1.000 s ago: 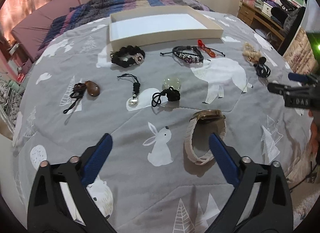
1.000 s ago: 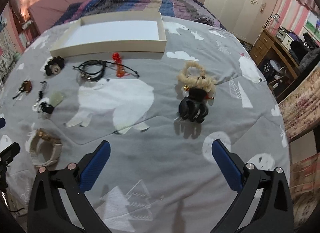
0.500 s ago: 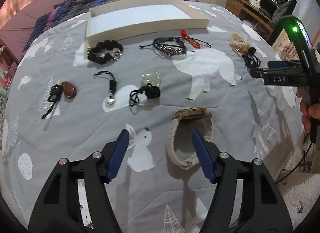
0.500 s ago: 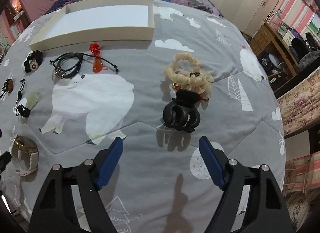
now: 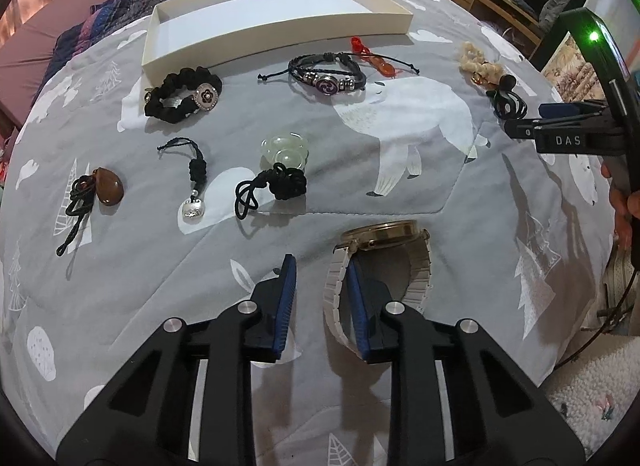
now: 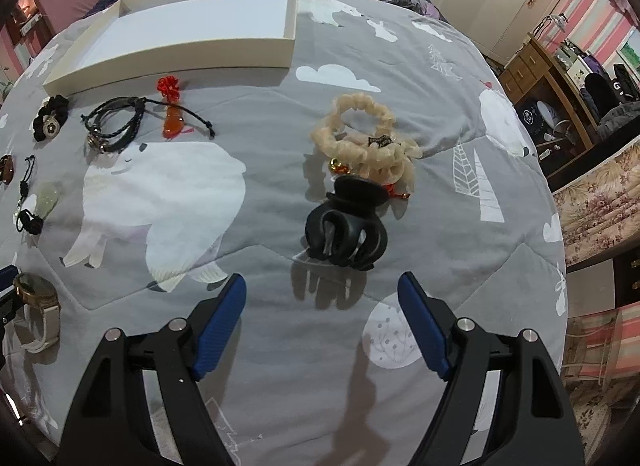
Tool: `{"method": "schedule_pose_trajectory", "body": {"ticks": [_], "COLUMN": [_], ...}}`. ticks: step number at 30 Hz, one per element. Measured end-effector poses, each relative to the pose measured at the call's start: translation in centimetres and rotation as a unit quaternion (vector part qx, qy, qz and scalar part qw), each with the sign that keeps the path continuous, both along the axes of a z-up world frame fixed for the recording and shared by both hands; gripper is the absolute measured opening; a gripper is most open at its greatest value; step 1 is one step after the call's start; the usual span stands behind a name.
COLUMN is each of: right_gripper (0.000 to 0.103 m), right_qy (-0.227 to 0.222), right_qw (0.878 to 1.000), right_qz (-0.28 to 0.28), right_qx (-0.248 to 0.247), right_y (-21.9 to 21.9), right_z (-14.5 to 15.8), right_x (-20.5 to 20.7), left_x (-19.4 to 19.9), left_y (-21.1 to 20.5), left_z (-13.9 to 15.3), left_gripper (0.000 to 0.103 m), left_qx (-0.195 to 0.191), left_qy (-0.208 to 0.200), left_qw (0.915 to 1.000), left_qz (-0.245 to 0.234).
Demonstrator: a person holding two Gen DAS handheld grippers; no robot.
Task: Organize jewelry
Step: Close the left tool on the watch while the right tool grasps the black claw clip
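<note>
Jewelry lies spread on a grey bedspread before an empty cream box. My left gripper is partly closed around the left band of a gold watch with a white strap; its right finger sits inside the strap loop, not clamped. My right gripper is open just in front of a black hair claw, which rests against a cream scrunchie. The right gripper also shows in the left wrist view.
A black scrunchie bracelet, a braided black bracelet, a red charm, a jade pendant on black cord, a silver charm and a brown stone pendant lie between watch and box. A desk stands right of the bed.
My left gripper has narrowed and moved forward onto the watch strap. My right gripper has narrowed somewhat and moved closer to the black hair claw.
</note>
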State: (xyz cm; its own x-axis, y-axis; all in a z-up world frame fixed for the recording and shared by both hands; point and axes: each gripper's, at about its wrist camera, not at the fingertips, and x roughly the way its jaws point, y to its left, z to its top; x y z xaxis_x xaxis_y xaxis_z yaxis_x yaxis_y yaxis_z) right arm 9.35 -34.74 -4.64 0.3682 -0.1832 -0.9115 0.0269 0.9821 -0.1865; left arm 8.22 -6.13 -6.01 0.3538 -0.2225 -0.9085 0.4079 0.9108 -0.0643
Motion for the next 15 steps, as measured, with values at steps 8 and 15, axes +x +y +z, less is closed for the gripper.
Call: {"method": "schedule_pose_trajectory", "body": {"ticks": [8, 15], "right_gripper": [0.078, 0.074], "right_qy": [0.017, 0.030], "right_qw": [1.000, 0.999], "right_qz": [0.012, 0.019], "right_qx": [-0.013, -0.027], "right_y": [-0.3, -0.9], "right_z": [-0.7, -0.8], "right_x": [1.5, 2.9], "left_x": [0.1, 0.1], "left_y": [0.2, 0.0], "left_z": [-0.2, -0.4], "left_gripper": [0.015, 0.004], "left_qx": [-0.001, -0.005], "left_qy": [0.006, 0.010], "left_qw": [1.0000, 0.9999], "left_qz": [-0.002, -0.010]}}
